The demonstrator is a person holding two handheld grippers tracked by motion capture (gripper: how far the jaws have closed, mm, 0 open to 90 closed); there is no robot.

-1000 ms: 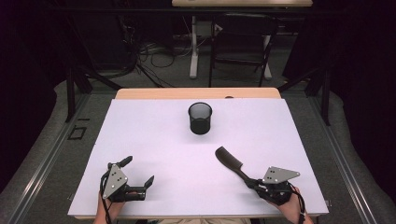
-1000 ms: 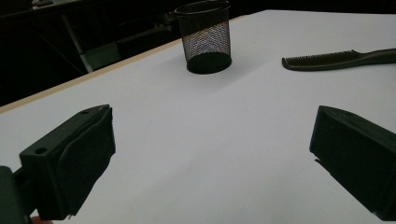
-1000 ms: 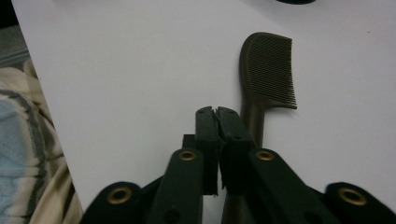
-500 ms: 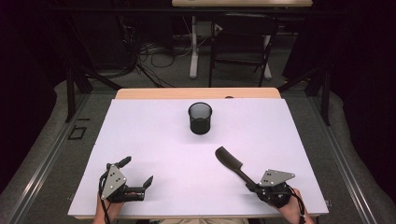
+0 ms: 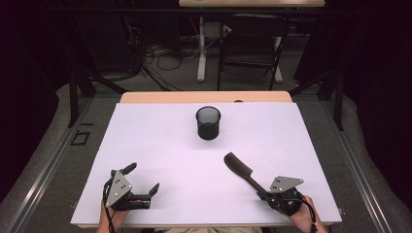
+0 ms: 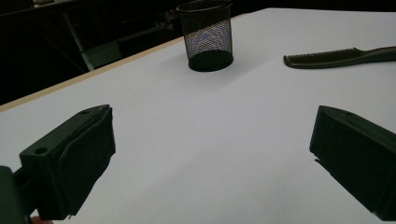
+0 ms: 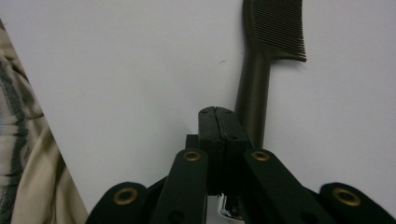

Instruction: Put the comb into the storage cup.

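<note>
A black comb (image 5: 238, 167) lies flat on the white table (image 5: 155, 136), toothed end toward the middle and handle toward the near right. My right gripper (image 5: 265, 194) sits low at the handle's end. In the right gripper view its jaws (image 7: 218, 122) are shut pad to pad, and the comb's handle (image 7: 252, 98) runs along the table just beside them, not between them. My left gripper (image 5: 142, 178) rests at the near left with its jaws wide open and nothing between them (image 6: 210, 154). A black mesh cup (image 5: 208, 124) stands upright at the table's far middle.
The left gripper view shows the mesh cup (image 6: 208, 39) ahead and the comb (image 6: 327, 58) off to its right. A wooden strip (image 5: 204, 97) edges the table's far side, with dark chairs, cables and table legs beyond. A striped sleeve (image 7: 18, 140) shows by the near edge.
</note>
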